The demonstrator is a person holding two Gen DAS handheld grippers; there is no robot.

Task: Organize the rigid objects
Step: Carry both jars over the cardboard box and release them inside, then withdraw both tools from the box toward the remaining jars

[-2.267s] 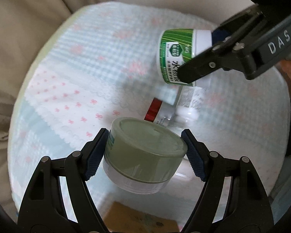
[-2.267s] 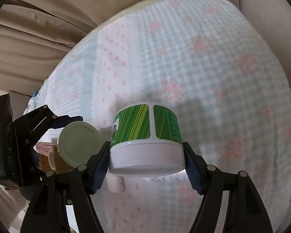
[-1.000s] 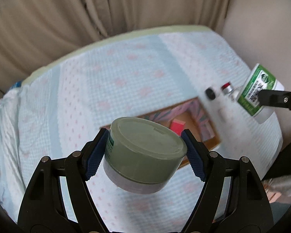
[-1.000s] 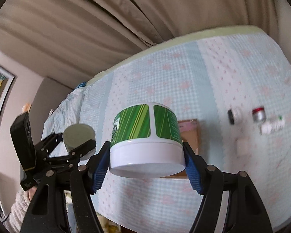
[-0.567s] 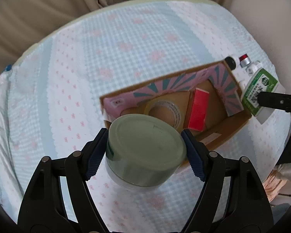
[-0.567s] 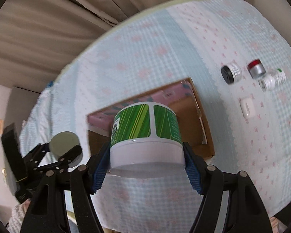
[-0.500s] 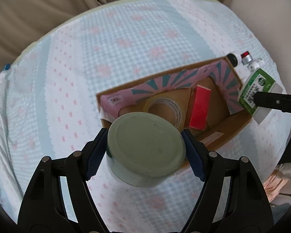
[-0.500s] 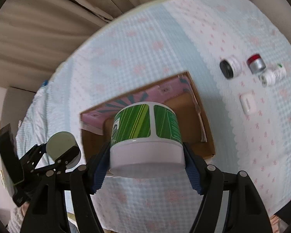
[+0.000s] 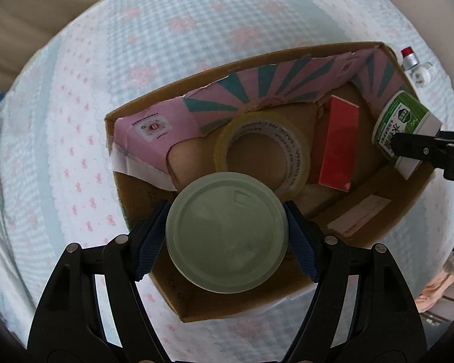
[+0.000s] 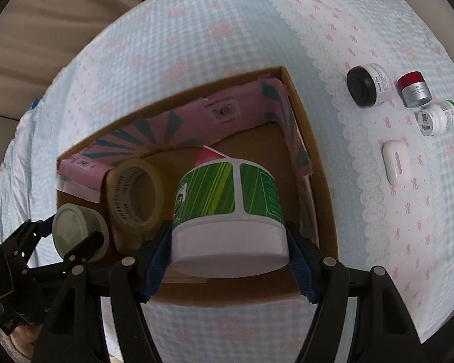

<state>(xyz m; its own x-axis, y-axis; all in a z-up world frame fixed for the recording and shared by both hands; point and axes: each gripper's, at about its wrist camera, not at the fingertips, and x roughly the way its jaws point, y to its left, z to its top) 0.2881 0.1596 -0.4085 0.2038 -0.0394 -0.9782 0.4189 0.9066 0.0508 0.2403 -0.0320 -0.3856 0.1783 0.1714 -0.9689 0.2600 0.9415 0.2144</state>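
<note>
My left gripper (image 9: 227, 239) is shut on a pale green-lidded jar (image 9: 227, 236), held above the near left part of an open cardboard box (image 9: 130, 211). My right gripper (image 10: 228, 248) is shut on a green and white tub (image 10: 227, 214), held above the box's (image 10: 324, 199) right half. Each held item shows in the other view: the tub (image 9: 402, 130) at the right, the jar (image 10: 75, 227) at the left. In the box lie a roll of clear tape (image 9: 260, 148) and a red carton (image 9: 337, 145).
The box stands on a blue checked cloth (image 10: 196, 30). To its right on the cloth lie a black-lidded jar (image 10: 367, 86), a red-capped silver jar (image 10: 414, 89), a white bottle (image 10: 437, 118) and a white case (image 10: 396, 161). Curtains hang behind.
Both grippers have come down closer over the box with their items still held. The box now fills most of both views.
</note>
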